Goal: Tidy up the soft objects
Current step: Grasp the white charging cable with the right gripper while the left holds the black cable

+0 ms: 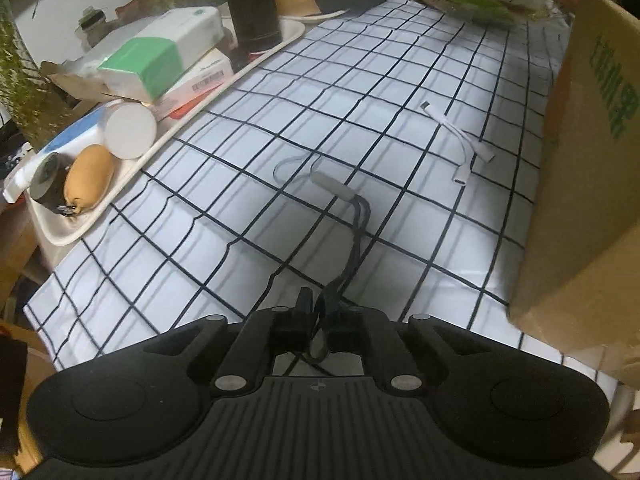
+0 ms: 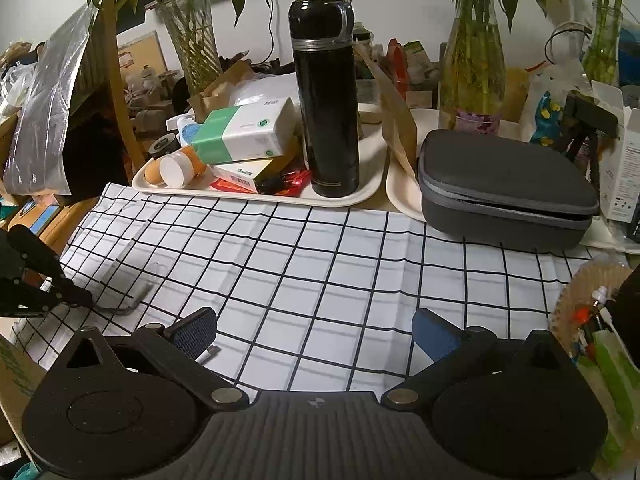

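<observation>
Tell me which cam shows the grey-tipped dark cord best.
Left wrist: the grey-tipped dark cord runs mid-frame across the checked cloth into the left claw, shut on it. Right wrist catches only a short piece at its far left edge.

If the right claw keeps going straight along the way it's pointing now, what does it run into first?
The right claw is open and angled down at bare checked tablecloth, so it would likely meet the cloth first. The black flask on the tray stands farther along that line, though depth is hard to judge.
</observation>
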A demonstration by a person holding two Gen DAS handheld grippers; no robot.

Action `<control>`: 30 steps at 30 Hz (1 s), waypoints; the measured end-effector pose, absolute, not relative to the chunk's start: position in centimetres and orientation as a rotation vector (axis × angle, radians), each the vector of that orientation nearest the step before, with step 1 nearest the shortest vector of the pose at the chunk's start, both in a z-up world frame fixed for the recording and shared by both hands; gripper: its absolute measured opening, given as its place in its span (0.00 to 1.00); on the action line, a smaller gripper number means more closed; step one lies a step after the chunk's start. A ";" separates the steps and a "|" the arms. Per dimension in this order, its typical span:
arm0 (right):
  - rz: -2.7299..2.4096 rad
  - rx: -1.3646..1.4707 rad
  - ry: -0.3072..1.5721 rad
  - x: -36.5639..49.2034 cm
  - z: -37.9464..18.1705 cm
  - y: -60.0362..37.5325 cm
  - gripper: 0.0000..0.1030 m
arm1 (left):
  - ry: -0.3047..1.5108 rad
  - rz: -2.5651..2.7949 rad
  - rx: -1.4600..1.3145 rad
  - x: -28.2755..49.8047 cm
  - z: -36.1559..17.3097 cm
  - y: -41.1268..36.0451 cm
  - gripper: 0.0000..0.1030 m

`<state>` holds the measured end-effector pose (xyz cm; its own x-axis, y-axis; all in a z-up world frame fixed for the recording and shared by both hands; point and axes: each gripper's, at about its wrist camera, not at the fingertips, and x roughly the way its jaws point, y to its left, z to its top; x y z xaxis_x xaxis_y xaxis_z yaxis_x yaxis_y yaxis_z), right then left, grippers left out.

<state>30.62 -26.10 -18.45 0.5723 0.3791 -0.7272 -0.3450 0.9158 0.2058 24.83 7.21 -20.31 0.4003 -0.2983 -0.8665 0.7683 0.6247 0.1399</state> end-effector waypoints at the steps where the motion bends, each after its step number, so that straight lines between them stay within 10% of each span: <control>1: 0.425 0.044 0.862 30.6 -18.4 -26.1 1.00 | 0.928 -0.717 0.578 24.8 -20.1 7.1 0.31; 3: 0.427 0.042 0.860 30.6 -18.4 -26.0 1.00 | 0.914 -0.712 0.545 25.0 -19.4 6.8 0.49; 11: 0.435 0.027 0.862 30.4 -18.3 -25.8 1.00 | 0.896 -0.741 0.463 26.5 -20.3 3.9 0.49; 22: 0.432 0.027 0.866 30.4 -18.4 -26.0 1.00 | 0.880 -0.728 0.462 27.5 -22.1 2.2 0.06; 30: 0.437 0.011 0.873 30.5 -18.6 -25.8 1.00 | 0.840 -0.716 0.447 26.5 -21.5 2.7 0.03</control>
